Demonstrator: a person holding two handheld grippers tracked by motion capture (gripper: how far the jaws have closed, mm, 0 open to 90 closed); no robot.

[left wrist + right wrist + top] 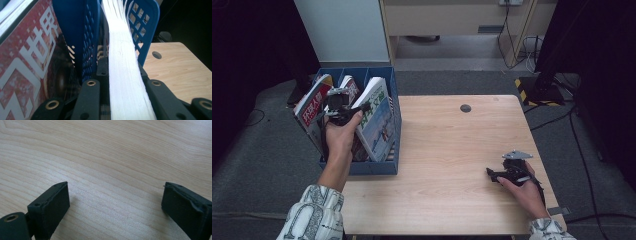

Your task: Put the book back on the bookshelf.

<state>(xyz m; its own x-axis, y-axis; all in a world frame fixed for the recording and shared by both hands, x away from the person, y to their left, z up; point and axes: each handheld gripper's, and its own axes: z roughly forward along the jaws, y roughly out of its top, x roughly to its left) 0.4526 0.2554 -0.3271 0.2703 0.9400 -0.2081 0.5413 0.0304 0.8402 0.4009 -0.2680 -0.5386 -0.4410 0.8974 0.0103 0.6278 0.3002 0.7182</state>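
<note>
In the blue file rack (384,167) at the bench's (447,150) left edge, a white-edged book (123,82) stands upright, clamped between the left tool's (343,106) jaws. Right tool (504,175): on bare bench, well apart, jaws wide, holding nothing.

Right claw (115,202) is seen from its own camera, two black jaws rising from the bottom edge and set wide apart. Nothing is held between them; bare wood is seen in the gap. Left jaw: flat rectangular pad, a small hole on its top edge, a brass-ringed hole on the link behind it. Right jaw: partly cut off by the frame corner. Desk (105,152) beneath is light wood, grain running in long curved lines. Faint shadow is cast beside the left jaw.
</note>
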